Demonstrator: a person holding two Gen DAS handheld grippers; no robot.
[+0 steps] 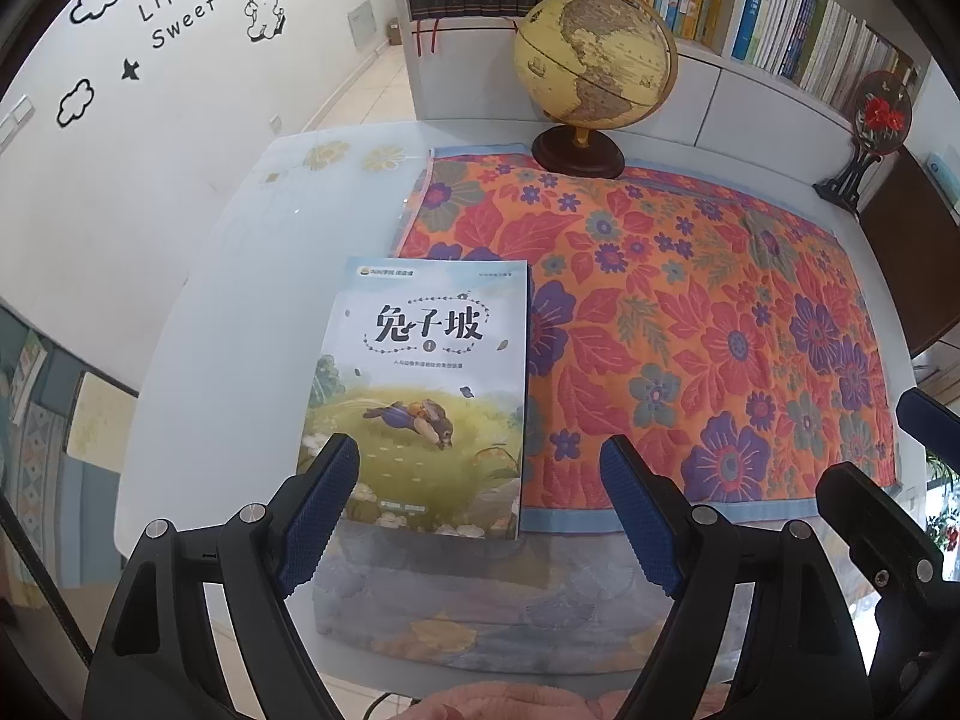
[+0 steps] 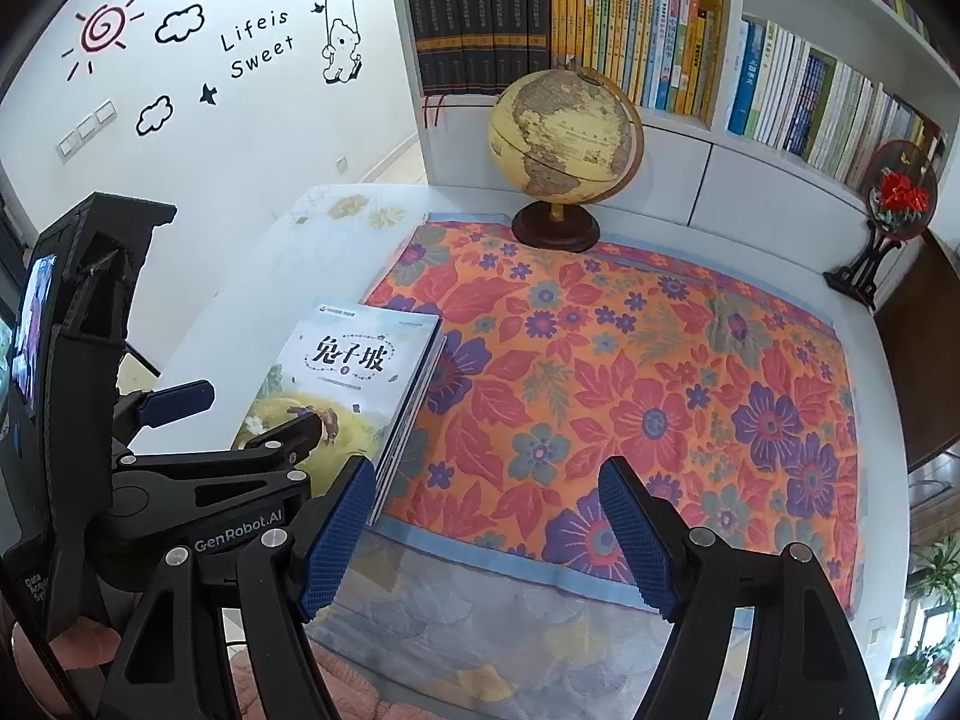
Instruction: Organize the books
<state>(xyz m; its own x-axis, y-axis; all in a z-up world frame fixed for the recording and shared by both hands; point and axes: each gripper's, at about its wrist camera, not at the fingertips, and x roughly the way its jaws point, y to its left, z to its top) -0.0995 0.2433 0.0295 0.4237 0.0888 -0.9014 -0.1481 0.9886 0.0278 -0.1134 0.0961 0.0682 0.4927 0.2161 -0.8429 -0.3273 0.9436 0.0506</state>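
A stack of thin books [image 1: 420, 396] with a pale blue rabbit cover on top lies flat on the table, at the left edge of the floral mat [image 1: 690, 348]. The stack also shows in the right wrist view [image 2: 354, 378], where several page edges are visible. My left gripper [image 1: 480, 510] is open and empty, hovering over the stack's near edge. My right gripper [image 2: 486, 534] is open and empty, above the mat's near edge, to the right of the stack. The left gripper [image 2: 228, 414] shows in the right wrist view, open beside the books.
A globe [image 1: 594, 60] on a dark base stands at the mat's far edge. A red flower ornament [image 1: 879, 114] on a black stand is at the far right. A bookshelf [image 2: 660, 48] full of upright books lines the back wall. The white table [image 1: 240, 300] extends left of the mat.
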